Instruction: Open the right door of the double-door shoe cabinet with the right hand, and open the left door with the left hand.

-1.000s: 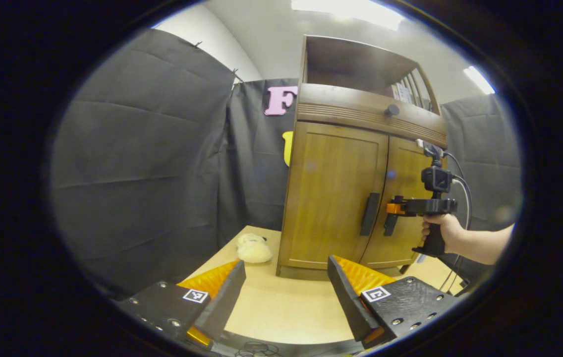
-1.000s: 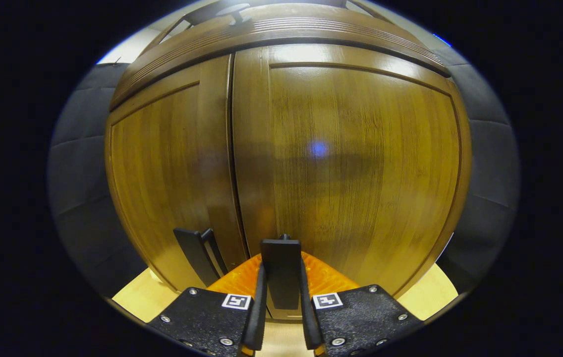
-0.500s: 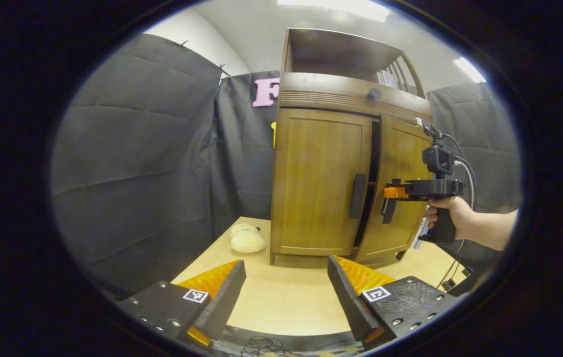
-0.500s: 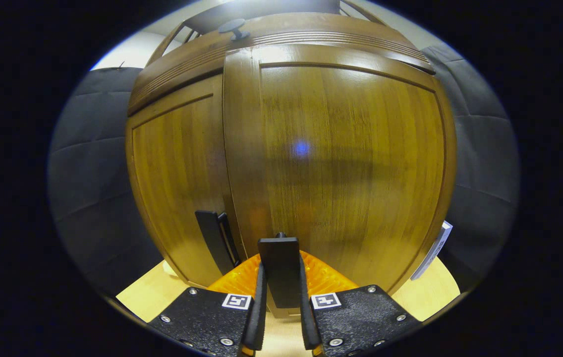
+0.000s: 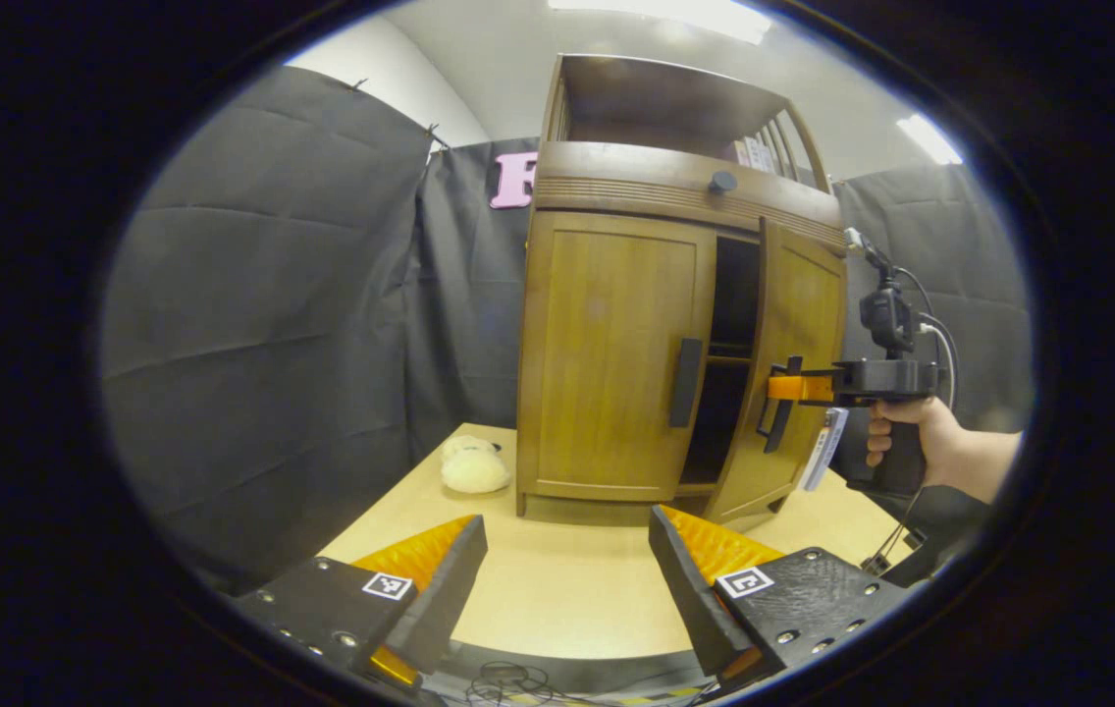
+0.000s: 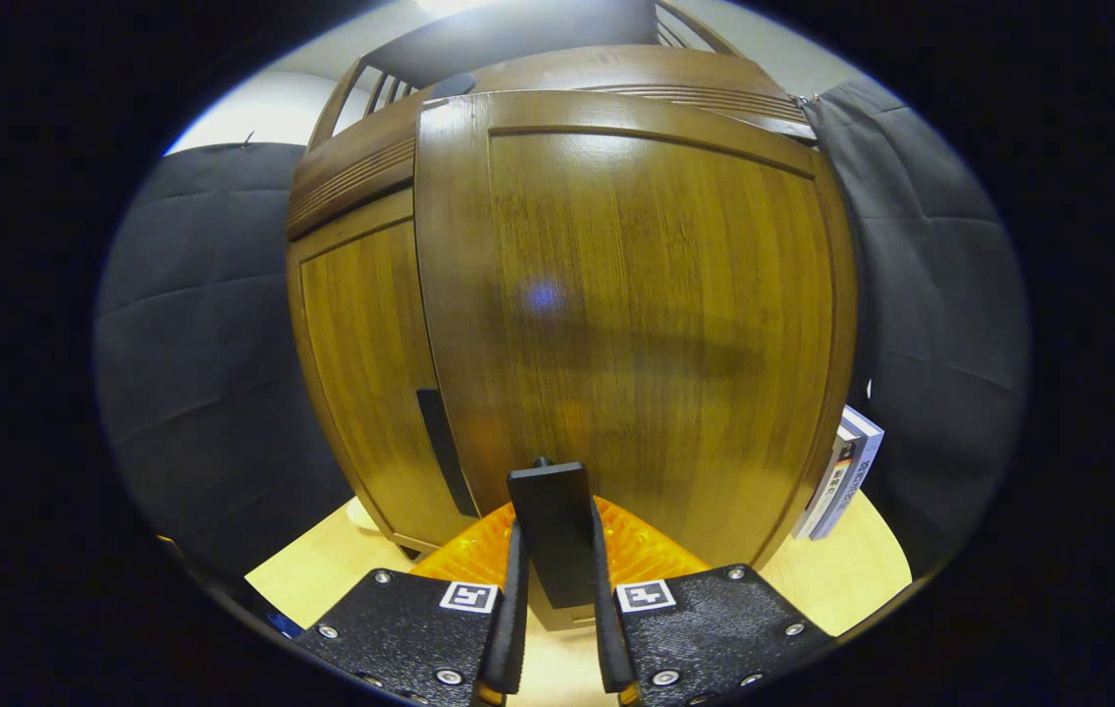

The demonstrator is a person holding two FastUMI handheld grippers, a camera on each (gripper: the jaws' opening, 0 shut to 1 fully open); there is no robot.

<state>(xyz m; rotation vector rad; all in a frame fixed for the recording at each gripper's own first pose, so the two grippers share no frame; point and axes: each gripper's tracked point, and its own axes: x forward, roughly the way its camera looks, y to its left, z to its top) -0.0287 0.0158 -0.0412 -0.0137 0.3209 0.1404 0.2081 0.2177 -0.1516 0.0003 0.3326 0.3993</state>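
Now right tongs (image 6: 555,609) clamp the right door's handle (image 6: 550,530); left tongs (image 5: 562,579) apparently gape, empty.

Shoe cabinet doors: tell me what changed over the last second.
The right door swung outward from shut to partly open, pulled by the right gripper, which stays clamped on its handle. The left door stays shut; the left gripper stays open, away from it.

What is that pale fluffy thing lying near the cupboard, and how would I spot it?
Start at the tall wooden shoe cabinet standing on the light table. Look down past its closed left door to the table by the cabinet's left foot. There lies a cream fluffy lump, the one soft thing among hard wood.
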